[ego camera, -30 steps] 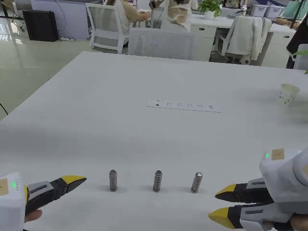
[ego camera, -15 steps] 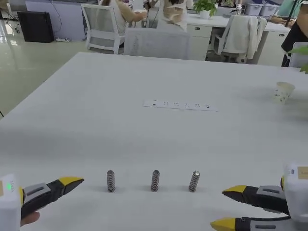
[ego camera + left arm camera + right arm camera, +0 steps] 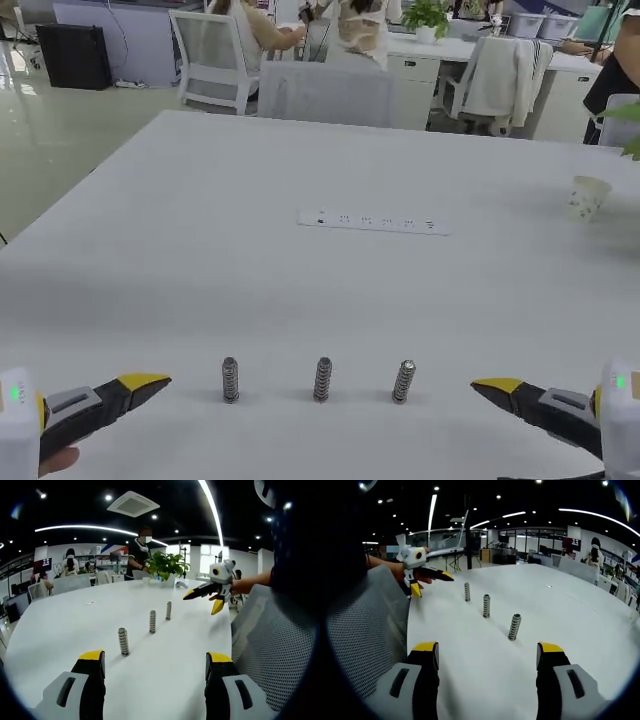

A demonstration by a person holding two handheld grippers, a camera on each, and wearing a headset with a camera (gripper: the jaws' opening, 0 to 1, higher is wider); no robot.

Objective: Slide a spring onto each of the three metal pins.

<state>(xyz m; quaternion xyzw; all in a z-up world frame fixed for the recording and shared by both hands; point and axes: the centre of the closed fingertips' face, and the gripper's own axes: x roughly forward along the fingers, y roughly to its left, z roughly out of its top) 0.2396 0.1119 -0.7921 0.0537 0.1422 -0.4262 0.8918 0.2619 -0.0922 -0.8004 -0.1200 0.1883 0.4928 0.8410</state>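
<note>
The middle spring (image 3: 322, 380) stood upright on the white counter (image 3: 300, 160), at the centre of a short straight row. The left spring (image 3: 230, 381) stood apart on one side of it and the right spring (image 3: 403, 382) apart on the other, at roughly even gaps. The right spring seemed to lean slightly away from the middle spring. There may have been a pin head (image 3: 407, 366) at its top, though the coils were too small in the head view to be sure. Farther out from the middle spring, beyond the left spring, the left gripper (image 3: 155, 657) hovered low over the counter, its yellow-tipped jaws spread wide with nothing between them. On the opposite side of the middle spring, beyond the right spring, the right gripper (image 3: 489, 647) was held likewise, jaws wide apart and empty. Neither gripper touched any spring. Well behind the middle spring, toward the far side of the counter, lay a white power strip (image 3: 372, 221). Far to the right of the middle spring and farther back stood a paper cup (image 3: 589, 196). Beyond the middle spring, past the counter's far edge, a grey mesh chair (image 3: 325, 92) was pushed in.
</note>
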